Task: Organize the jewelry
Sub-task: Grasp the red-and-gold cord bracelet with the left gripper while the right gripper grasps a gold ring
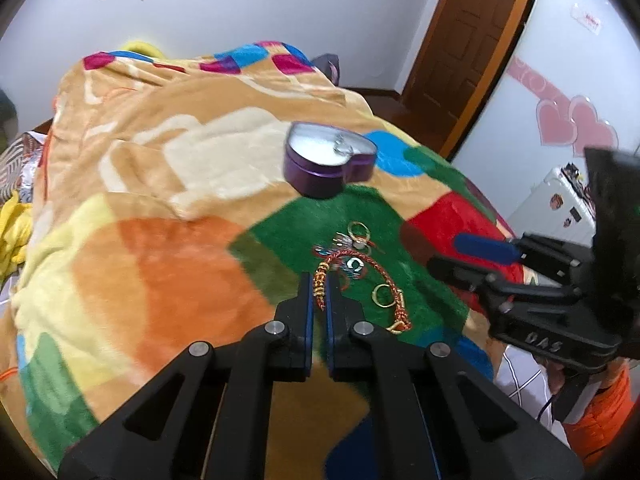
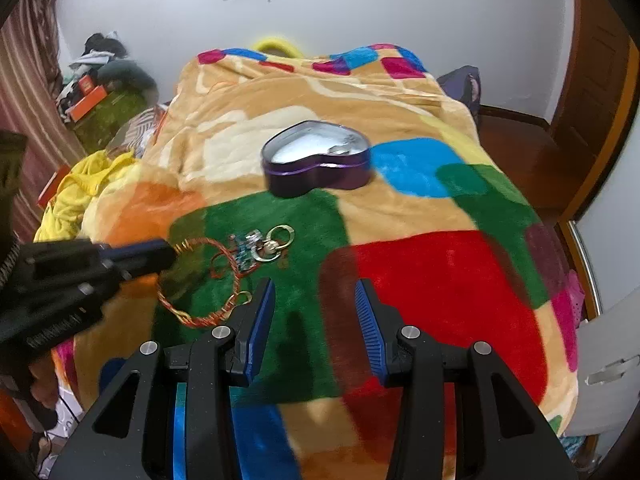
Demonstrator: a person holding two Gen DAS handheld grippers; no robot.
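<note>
A red and gold braided bracelet (image 1: 390, 280) lies on the green patch of a bright fleece blanket (image 1: 160, 272). My left gripper (image 1: 319, 288) is shut on its beaded section. Just beyond it lie gold rings (image 1: 358, 232), a single gold ring (image 1: 382, 294) and small blue earrings. Farther back stands an open purple heart-shaped tin (image 1: 328, 164) with a silver piece inside. In the right wrist view my right gripper (image 2: 316, 316) hangs open and empty over the green and red patches, right of the bracelet (image 2: 235, 280) and the left gripper (image 2: 170, 254). The tin (image 2: 316, 176) is ahead.
The blanket (image 2: 440, 280) covers a bed that drops off at the right and near edges. Yellow clothing (image 2: 80, 192) and a cluttered pile (image 2: 100, 80) lie at its left. A wooden door (image 1: 472, 20) and a white suitcase (image 1: 560, 200) stand at the right.
</note>
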